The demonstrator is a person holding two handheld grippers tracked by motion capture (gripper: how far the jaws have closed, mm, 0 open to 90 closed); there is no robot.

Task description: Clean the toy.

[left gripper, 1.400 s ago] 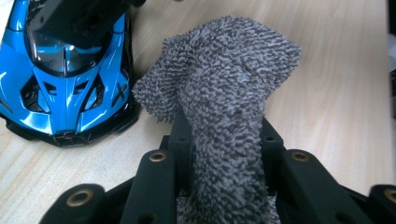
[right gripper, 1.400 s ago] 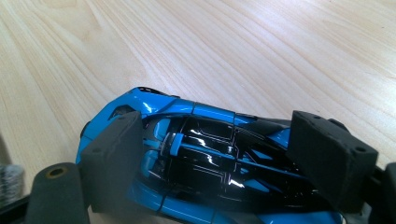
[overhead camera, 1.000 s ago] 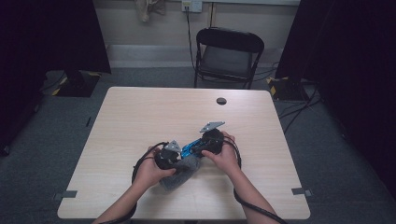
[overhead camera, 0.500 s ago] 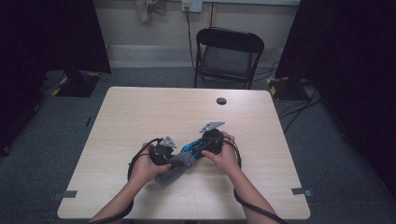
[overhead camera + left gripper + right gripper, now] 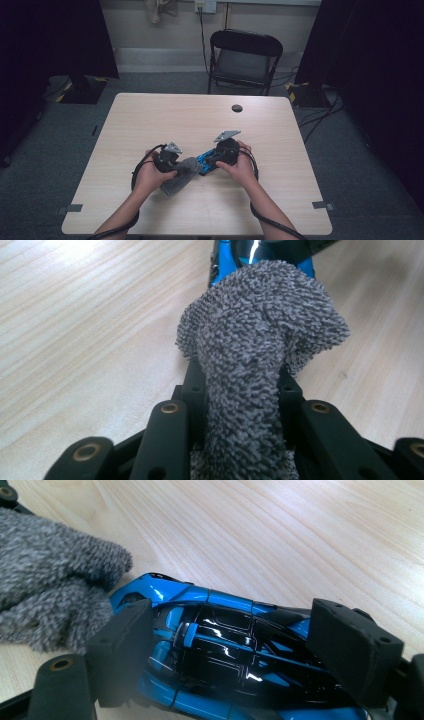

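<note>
A blue and black toy car (image 5: pixel 225 650) lies on the wooden table (image 5: pixel 150 115), and my right gripper (image 5: pixel 235 645) is shut on it, a black pad (image 5: pixel 122 640) pressing on each side. From above, the car (image 5: pixel 206 161) pokes out to the left of the right gripper (image 5: pixel 216 156). My left gripper (image 5: pixel 240 385) is shut on a grey terry cloth (image 5: pixel 260 340) that bunches up over its jaws. The cloth (image 5: pixel 50 590) touches the car's near end. In the high view the left gripper (image 5: pixel 176 166) sits left of the car, with the cloth (image 5: pixel 179 177) draped under it.
A small black round cap (image 5: pixel 237 108) lies near the table's far edge. A black folding chair (image 5: pixel 245 55) stands behind the table. Cables loop from both grippers around the person's wrists.
The left hand has slid to the left with the grey cloth, which has drawn back along the car. The right hand and the car have stayed put.
</note>
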